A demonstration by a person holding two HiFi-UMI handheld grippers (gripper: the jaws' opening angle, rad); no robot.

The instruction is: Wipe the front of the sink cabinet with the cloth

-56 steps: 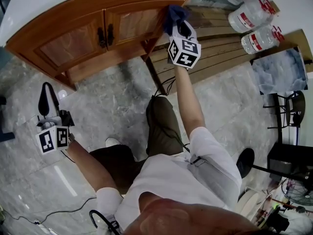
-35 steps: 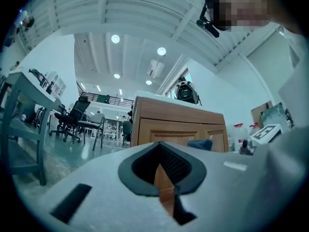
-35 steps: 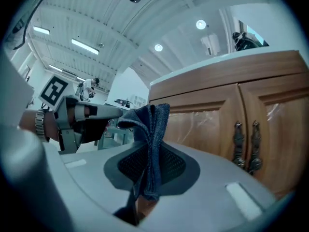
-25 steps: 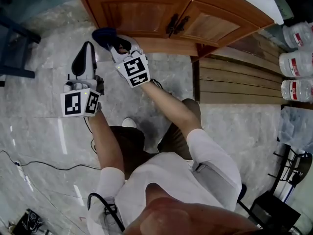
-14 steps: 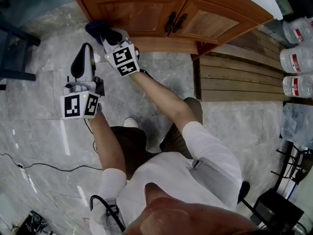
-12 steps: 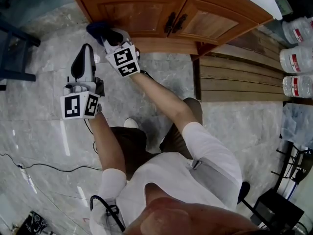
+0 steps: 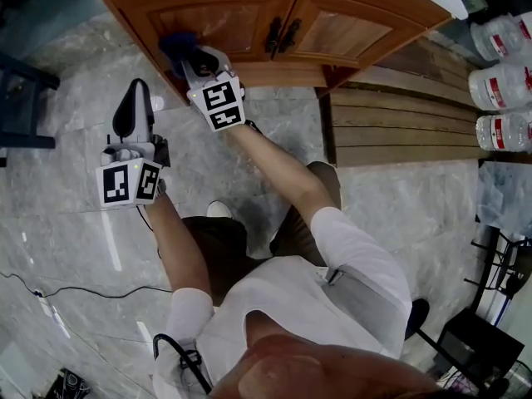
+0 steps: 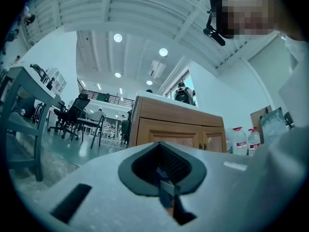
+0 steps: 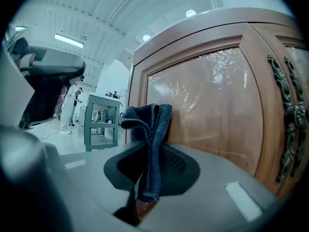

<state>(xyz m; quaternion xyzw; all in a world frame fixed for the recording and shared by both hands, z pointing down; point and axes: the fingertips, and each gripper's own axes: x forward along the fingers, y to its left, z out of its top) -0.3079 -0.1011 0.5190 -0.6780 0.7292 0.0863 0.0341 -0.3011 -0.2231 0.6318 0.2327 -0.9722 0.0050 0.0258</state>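
Here the left gripper (image 7: 133,116) hangs over the grey marble floor (image 7: 75,223), its fingers pressed together on nothing. Just to its right, the right gripper (image 7: 194,59) has its fingers clenched on the dark blue cloth (image 9: 150,129), which lies against the left door (image 9: 207,105) of the wooden sink cabinet (image 7: 349,7); water bottles (image 7: 503,44) lie well off to the right

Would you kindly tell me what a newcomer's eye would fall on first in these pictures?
The dark blue cloth, clamped in the right tool, is held against the left door of the wooden sink cabinet at the top of the head view. The left tool hangs shut and empty over the grey marble floor, at the person's left.
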